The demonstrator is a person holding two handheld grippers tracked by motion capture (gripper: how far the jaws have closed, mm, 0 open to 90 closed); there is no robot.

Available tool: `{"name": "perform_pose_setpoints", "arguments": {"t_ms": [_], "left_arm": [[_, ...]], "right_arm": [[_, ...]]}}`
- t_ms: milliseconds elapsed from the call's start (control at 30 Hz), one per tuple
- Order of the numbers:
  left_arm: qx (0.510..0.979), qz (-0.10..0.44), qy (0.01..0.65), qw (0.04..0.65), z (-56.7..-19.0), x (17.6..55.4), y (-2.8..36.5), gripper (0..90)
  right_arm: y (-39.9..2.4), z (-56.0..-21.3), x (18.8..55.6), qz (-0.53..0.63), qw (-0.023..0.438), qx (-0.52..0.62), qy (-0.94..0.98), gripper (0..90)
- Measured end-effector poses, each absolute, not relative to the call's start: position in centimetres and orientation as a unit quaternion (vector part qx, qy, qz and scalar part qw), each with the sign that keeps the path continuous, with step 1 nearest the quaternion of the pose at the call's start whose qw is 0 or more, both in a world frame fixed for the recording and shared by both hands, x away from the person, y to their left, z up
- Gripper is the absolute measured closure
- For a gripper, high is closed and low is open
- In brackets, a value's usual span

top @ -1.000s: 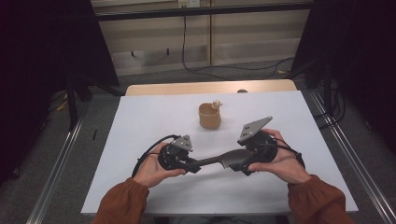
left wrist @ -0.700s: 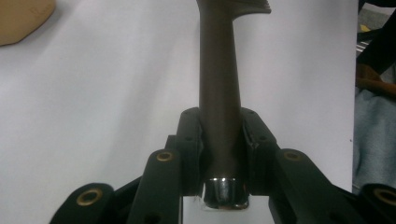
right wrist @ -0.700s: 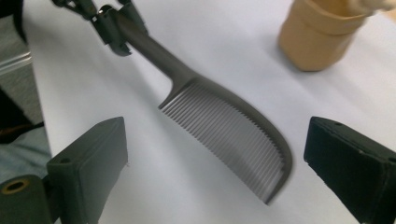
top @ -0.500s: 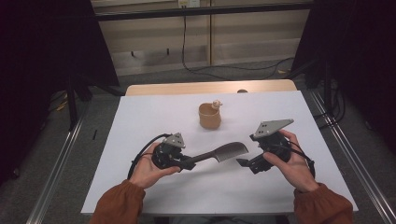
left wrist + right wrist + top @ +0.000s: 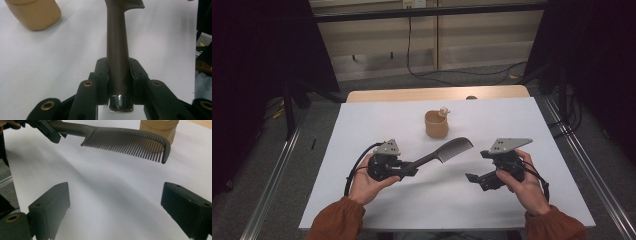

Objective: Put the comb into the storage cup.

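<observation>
Left tongs (image 5: 408, 170) pinching comb (image 5: 443, 153) by handle end, held above worktop (image 5: 377, 125). Comb long axis runs up-right, teeth end just below cup (image 5: 436, 124). Right tongs (image 5: 473, 178) spread, empty, apart from comb, teeth end nearest.

Cup (image 5: 436, 124) stands behind the comb (image 5: 439, 153) on the table (image 5: 362, 120).
</observation>
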State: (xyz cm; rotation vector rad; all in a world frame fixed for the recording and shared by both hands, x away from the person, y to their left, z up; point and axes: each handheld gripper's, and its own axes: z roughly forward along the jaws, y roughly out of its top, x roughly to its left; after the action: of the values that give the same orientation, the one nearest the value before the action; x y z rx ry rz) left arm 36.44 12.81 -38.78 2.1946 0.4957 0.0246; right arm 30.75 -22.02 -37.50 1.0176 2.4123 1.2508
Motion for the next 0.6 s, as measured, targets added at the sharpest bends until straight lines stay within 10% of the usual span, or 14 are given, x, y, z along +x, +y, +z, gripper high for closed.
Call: {"name": "perform_pose_setpoints", "arguments": {"t_ms": [600], "left_arm": [[0.852, 0.032, 0.196, 0.484, -38.1, 35.8, 13.4, 72.3]], "right_arm": [[-21.7, -39.7, 30.4, 0.530, 0.187, 0.349, 0.750, 3.0]]}}
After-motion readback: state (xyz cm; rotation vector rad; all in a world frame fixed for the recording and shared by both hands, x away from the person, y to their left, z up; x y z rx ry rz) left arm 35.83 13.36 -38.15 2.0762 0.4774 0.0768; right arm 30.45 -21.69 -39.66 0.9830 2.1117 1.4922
